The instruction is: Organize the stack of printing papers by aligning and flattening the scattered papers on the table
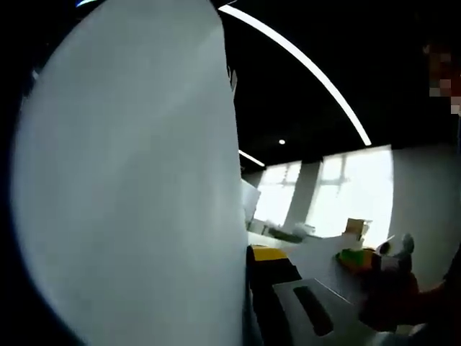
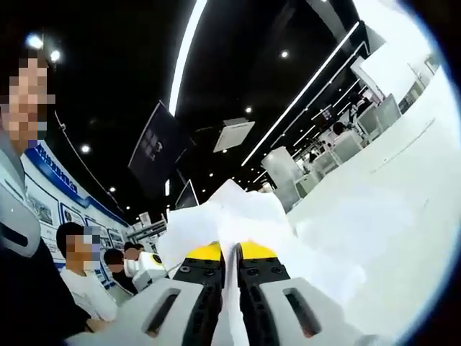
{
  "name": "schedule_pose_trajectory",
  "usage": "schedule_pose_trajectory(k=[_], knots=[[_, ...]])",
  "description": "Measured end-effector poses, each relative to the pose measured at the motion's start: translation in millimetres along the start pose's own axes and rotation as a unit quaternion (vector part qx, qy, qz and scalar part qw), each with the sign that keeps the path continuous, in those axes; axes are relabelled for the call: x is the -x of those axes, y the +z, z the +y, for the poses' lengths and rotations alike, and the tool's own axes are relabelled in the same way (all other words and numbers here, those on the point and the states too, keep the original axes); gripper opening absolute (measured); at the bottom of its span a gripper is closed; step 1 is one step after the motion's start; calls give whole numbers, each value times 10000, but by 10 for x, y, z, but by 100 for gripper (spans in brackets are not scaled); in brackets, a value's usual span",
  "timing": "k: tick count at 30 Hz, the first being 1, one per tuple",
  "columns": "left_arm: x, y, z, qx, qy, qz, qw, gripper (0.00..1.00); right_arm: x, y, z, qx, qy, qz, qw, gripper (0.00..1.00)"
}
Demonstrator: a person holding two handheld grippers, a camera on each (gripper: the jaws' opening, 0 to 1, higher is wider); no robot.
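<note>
A large white sheet of the printing papers [image 1: 130, 187] stands on edge close to the lens in the left gripper view and hides my left gripper's left jaw. My left gripper [image 1: 246, 254] is shut on it, its yellow-tipped right jaw pressed against the sheet's edge. Further right, the paper [image 1: 310, 261] runs toward my right gripper [image 1: 383, 261], which a hand holds. In the right gripper view, my right gripper [image 2: 230, 252] is shut on the white papers [image 2: 238, 213], a thin edge pinched between its two yellow tips. The papers are lifted and bowed above the jaws.
The white table [image 2: 389, 209] stretches to the right in the right gripper view. Several people [image 2: 79, 277] stand at the left of that view, close by. Bright windows [image 1: 346, 187] and a dark ceiling with light strips lie beyond.
</note>
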State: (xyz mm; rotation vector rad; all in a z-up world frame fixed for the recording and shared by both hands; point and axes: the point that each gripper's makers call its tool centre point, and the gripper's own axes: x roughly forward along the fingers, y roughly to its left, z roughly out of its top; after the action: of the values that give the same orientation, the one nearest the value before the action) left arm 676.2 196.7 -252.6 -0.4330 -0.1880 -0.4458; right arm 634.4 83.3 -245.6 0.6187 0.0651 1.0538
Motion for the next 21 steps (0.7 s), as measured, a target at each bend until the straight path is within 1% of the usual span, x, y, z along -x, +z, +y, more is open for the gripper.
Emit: schedule_pose_trajectory(k=[2, 6, 11, 16, 21], knots=[[2, 2, 0, 15, -1, -5, 10000, 6, -1, 1, 0, 1, -7, -4, 10000, 4], [5, 7, -4, 39, -7, -21, 10000, 6, 0, 17, 3, 16, -24, -59, 10000, 11], [12, 25, 4, 184, -22, -60, 9998, 6, -2, 17, -1, 60, -77, -68, 9999, 12], [13, 33, 16, 218, 4, -89, 9997, 6, 11, 60, -53, 183, -247, -185, 9994, 20], [13, 38, 20, 237, 13, -113, 9997, 6, 22, 82, -78, 189, -292, -219, 9992, 22]])
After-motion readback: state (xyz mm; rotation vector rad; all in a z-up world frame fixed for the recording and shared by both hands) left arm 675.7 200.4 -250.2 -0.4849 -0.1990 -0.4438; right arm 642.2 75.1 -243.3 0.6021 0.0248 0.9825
